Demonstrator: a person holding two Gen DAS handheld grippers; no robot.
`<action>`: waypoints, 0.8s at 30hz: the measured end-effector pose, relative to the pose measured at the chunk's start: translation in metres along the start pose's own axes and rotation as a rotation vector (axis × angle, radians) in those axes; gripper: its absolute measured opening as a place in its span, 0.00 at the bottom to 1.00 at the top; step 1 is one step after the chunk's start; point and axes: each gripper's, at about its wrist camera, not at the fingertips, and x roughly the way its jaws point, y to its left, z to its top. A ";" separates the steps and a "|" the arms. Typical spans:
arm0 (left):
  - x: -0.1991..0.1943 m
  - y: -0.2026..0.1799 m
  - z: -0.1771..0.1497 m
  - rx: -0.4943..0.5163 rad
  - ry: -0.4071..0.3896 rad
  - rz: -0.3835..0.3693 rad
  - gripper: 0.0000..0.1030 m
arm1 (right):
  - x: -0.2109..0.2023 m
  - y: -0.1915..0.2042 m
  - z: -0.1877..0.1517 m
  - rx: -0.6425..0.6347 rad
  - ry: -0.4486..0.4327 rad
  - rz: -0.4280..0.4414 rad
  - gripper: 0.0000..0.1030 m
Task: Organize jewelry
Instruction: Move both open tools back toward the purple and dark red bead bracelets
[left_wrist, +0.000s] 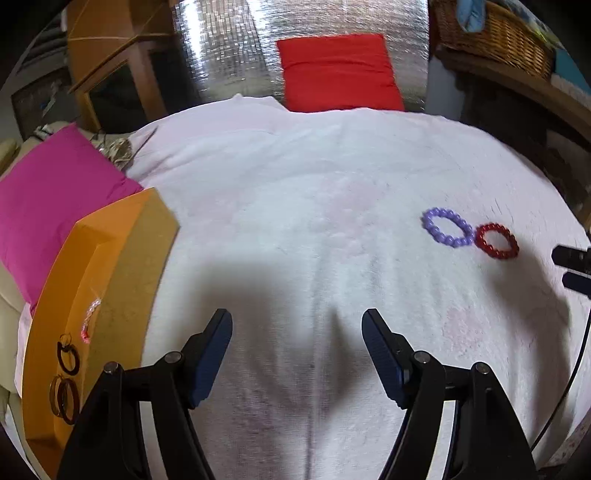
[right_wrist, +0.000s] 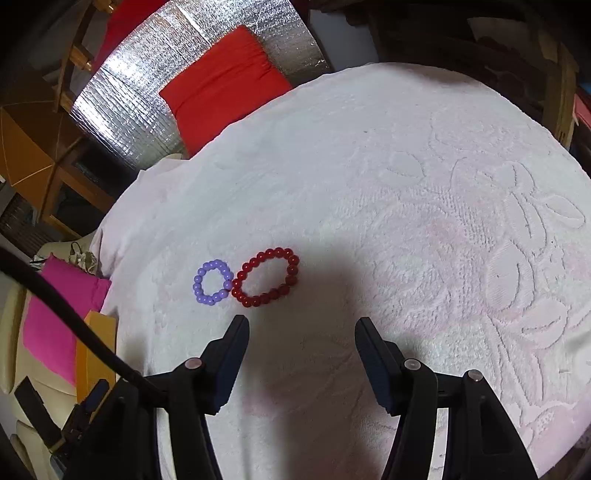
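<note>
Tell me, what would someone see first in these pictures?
Two bead bracelets on the white towel: a purple bracelet touching a bigger red bracelet, just ahead of the open right gripper. At far left sits an orange tray with dark hoop earrings, beside the open left gripper.

Left gripper (left_wrist: 297, 325) above white towel (left_wrist: 295, 206), jaws apart, nothing between them. Purple bracelet (left_wrist: 447, 227) and red bracelet (left_wrist: 496, 240) flat on towel at right, touching. Orange tray (left_wrist: 122, 236) at left edge holds dark hoop earrings (left_wrist: 65, 380) and pale bead strand (left_wrist: 90, 317). Pink cushion (left_wrist: 55, 199) behind tray.
</note>
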 end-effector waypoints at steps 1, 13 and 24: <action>0.001 -0.004 0.000 0.007 0.003 -0.001 0.71 | 0.000 -0.001 0.000 -0.002 -0.001 0.002 0.62; 0.007 -0.023 0.002 0.040 0.012 -0.016 0.71 | 0.005 -0.001 0.001 -0.031 -0.022 -0.003 0.62; 0.015 -0.043 0.006 0.060 0.024 -0.027 0.71 | 0.009 -0.008 0.003 -0.024 -0.028 0.004 0.62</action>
